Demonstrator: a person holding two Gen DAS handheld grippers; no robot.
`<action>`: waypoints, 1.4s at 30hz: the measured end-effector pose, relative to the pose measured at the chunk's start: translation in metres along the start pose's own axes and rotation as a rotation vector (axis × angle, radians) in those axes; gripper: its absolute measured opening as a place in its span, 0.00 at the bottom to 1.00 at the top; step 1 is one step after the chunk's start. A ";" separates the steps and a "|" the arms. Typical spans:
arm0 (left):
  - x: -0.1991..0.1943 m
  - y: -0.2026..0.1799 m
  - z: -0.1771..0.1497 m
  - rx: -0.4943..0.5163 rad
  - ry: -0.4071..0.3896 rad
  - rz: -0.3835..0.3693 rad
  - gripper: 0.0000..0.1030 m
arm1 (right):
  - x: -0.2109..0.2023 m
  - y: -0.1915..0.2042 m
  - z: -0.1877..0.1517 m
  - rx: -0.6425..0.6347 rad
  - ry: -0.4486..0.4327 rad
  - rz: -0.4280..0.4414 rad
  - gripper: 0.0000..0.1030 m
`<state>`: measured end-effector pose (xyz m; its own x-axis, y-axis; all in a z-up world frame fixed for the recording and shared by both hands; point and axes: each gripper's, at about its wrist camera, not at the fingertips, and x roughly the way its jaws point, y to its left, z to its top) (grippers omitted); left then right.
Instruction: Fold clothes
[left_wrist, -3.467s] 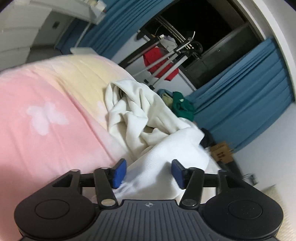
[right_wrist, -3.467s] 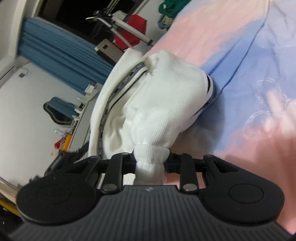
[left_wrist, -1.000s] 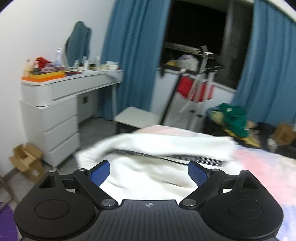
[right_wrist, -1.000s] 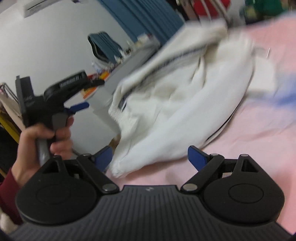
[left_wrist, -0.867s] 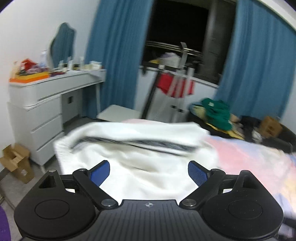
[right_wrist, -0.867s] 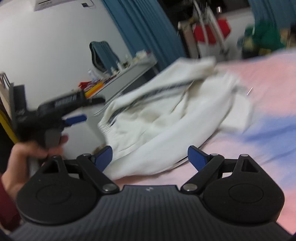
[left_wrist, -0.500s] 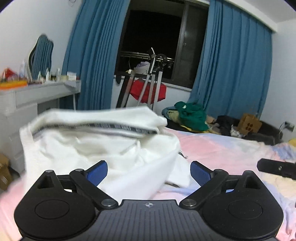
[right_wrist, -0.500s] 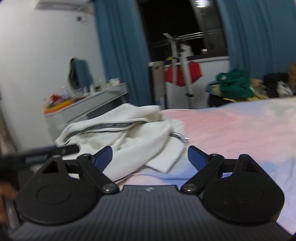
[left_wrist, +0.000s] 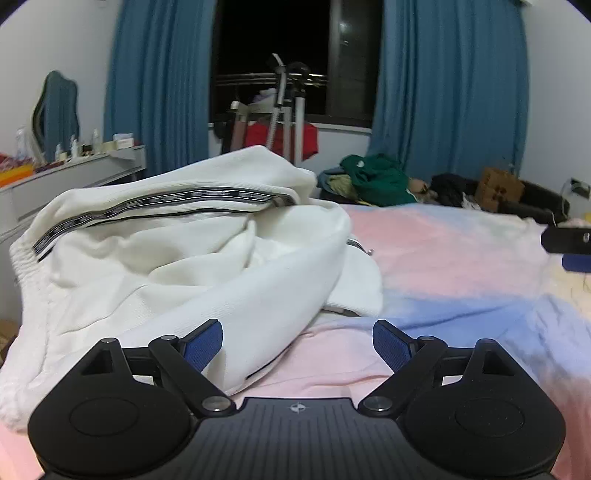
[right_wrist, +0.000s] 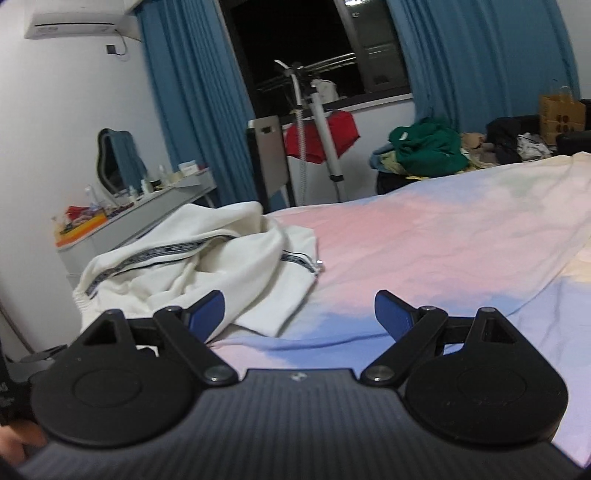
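Note:
A white garment with a black-and-white striped trim (left_wrist: 177, 258) lies crumpled in a heap on the left side of the bed (left_wrist: 461, 258). It also shows in the right wrist view (right_wrist: 192, 273), further off at the left. My left gripper (left_wrist: 297, 345) is open and empty, just in front of the garment's near edge. My right gripper (right_wrist: 299, 314) is open and empty, above the bed to the right of the garment. Its tip shows at the right edge of the left wrist view (left_wrist: 569, 247).
The bed has a pink, blue and yellow cover (right_wrist: 443, 236). A white dresser with clutter (right_wrist: 140, 214) stands at the left. Behind the bed are a clothes rack with a red garment (right_wrist: 321, 133), a pile of green clothes (right_wrist: 424, 151), cardboard boxes (right_wrist: 561, 110) and blue curtains.
Both grippers have let go of the white garment and drawn back. The garment now lies still in a heap on the bed. Both views have levelled out.

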<state>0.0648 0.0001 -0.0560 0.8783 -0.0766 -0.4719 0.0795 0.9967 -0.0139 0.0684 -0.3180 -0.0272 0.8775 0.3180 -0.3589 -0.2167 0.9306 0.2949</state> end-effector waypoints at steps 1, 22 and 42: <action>0.005 -0.003 0.001 0.016 0.004 -0.008 0.88 | -0.001 0.000 0.000 0.003 0.000 -0.003 0.87; 0.231 -0.089 0.075 0.359 0.037 0.287 0.65 | 0.020 -0.067 -0.011 0.255 0.100 -0.189 0.87; 0.071 -0.028 0.118 0.064 -0.147 0.148 0.17 | 0.076 -0.079 -0.025 0.261 0.166 -0.138 0.87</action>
<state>0.1805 -0.0358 0.0149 0.9414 0.0625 -0.3314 -0.0295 0.9942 0.1037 0.1416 -0.3628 -0.0995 0.8049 0.2370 -0.5439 0.0350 0.8961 0.4424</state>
